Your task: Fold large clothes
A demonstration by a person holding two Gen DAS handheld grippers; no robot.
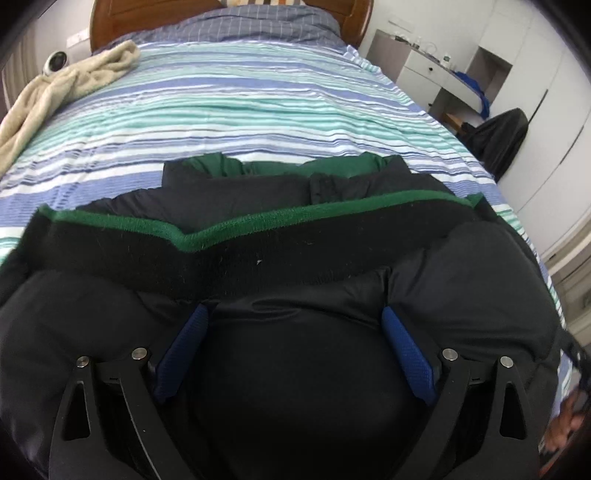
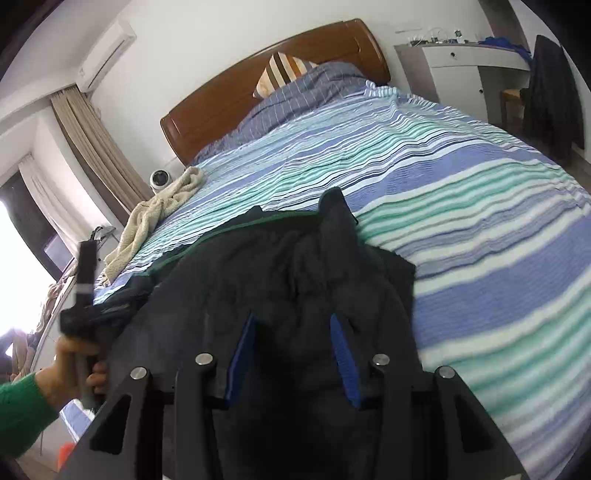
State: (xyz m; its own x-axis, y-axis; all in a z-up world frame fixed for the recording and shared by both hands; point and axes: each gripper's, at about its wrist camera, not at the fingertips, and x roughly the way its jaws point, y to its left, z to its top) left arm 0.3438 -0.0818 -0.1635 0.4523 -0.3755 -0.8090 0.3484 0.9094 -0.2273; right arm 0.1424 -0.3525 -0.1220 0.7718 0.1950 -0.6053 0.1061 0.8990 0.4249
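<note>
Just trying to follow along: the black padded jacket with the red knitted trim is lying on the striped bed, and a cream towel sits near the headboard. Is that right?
Nearly. The trim on the black padded jacket is green, not red; the left wrist view shows it clearly. The rest holds: the jacket lies on the striped bed, and the cream towel sits near the headboard.

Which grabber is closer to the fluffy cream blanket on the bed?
Left. The left gripper is at the bed's edge on the cream blanket's side. The right gripper sits over the black jacket, farther across.
</note>
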